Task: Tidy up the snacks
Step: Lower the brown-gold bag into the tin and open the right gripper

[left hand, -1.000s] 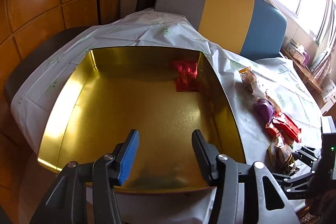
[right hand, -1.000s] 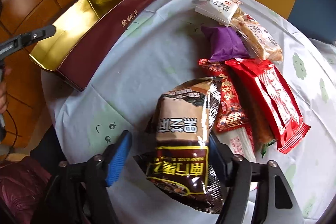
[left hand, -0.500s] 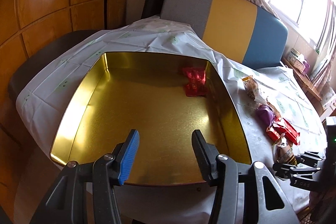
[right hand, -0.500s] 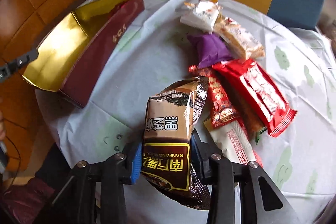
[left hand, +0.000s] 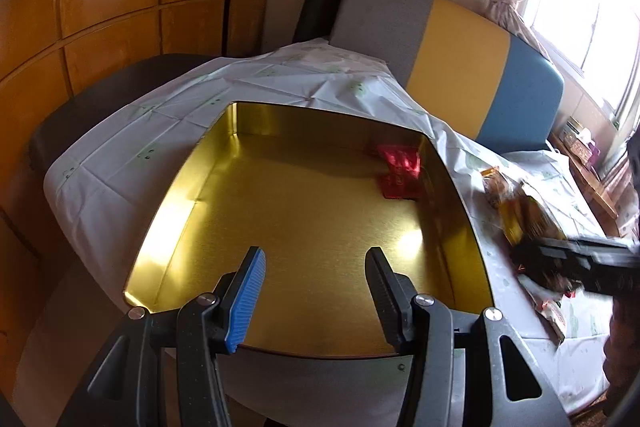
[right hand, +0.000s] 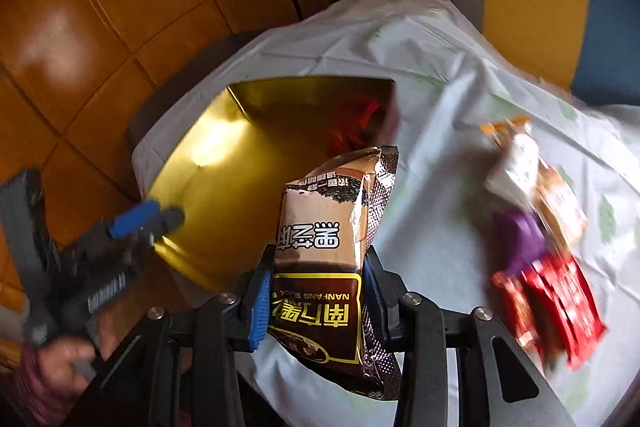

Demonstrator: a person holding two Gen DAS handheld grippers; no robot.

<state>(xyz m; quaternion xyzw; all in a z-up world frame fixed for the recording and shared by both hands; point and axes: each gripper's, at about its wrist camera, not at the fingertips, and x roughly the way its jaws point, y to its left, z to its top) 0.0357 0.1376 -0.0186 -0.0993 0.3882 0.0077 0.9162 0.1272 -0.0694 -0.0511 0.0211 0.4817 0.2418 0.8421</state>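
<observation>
A gold tin box (left hand: 192, 187) lies open on the white tablecloth, with one red snack packet (left hand: 400, 167) in its far right corner. My left gripper (left hand: 316, 267) is open and empty above the box's near edge. My right gripper (right hand: 316, 267) is shut on a brown and tan snack bag (right hand: 332, 227), lifted off the table and close to the box (right hand: 224, 163). In the left wrist view the right gripper (left hand: 576, 259) shows blurred at the right with the bag (left hand: 524, 215).
Several snacks lie on the cloth at the right: a purple packet (right hand: 520, 239), red packets (right hand: 560, 295), a white and orange packet (right hand: 516, 163). A grey, yellow and blue chair back (left hand: 460, 55) stands behind the table. Wood panels are at the left.
My right gripper closed on the brown bag, lifted it off the table and swung left toward the gold box. My left gripper drew back and up a little, staying open.
</observation>
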